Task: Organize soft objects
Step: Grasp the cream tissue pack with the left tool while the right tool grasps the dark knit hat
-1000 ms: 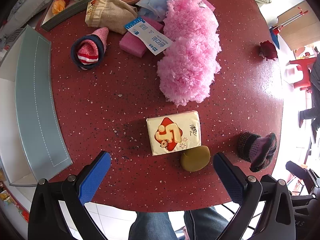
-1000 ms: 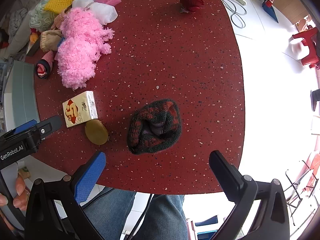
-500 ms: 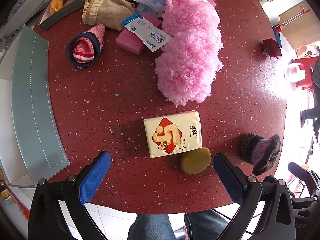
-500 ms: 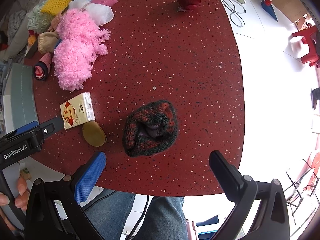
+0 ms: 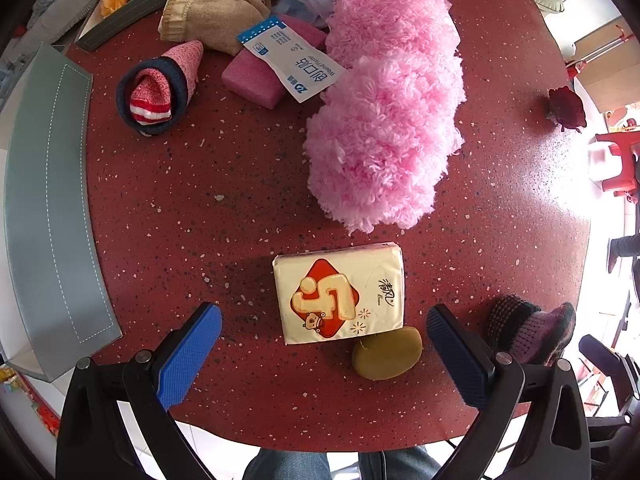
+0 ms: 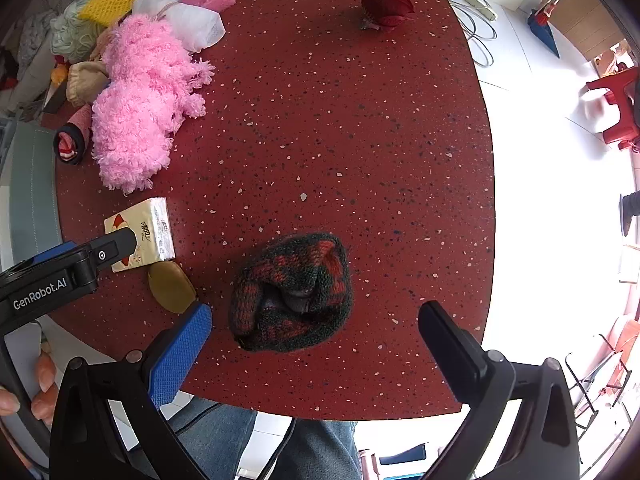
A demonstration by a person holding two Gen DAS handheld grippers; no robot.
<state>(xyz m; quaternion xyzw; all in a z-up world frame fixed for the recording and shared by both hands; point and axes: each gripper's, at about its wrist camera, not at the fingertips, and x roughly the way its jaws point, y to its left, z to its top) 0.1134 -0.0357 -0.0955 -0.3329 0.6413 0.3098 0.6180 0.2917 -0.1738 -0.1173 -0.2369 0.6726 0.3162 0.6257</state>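
Note:
A cream tissue pack [image 5: 340, 294] lies on the red table, straight ahead of my open left gripper [image 5: 324, 354]; it also shows in the right wrist view [image 6: 146, 232]. An olive round sponge [image 5: 387, 352] touches its near corner. A dark red-and-green knit hat [image 6: 292, 292] lies just ahead of my open right gripper [image 6: 316, 344], and shows in the left wrist view [image 5: 528, 332]. A fluffy pink plush [image 5: 384, 120] lies beyond the pack. Both grippers are empty.
At the far left lie a red-striped sock roll [image 5: 154, 90], a pink sponge [image 5: 252, 78], a plaster packet [image 5: 290, 64] and a beige cloth [image 5: 212, 20]. A grey mat [image 5: 48, 208] runs along the left edge. A red fabric rose [image 6: 386, 6] lies far right.
Both grippers have moved forward and down toward the table. The tissue pack and the knit hat now sit closer to the fingertips. Nothing was grasped.

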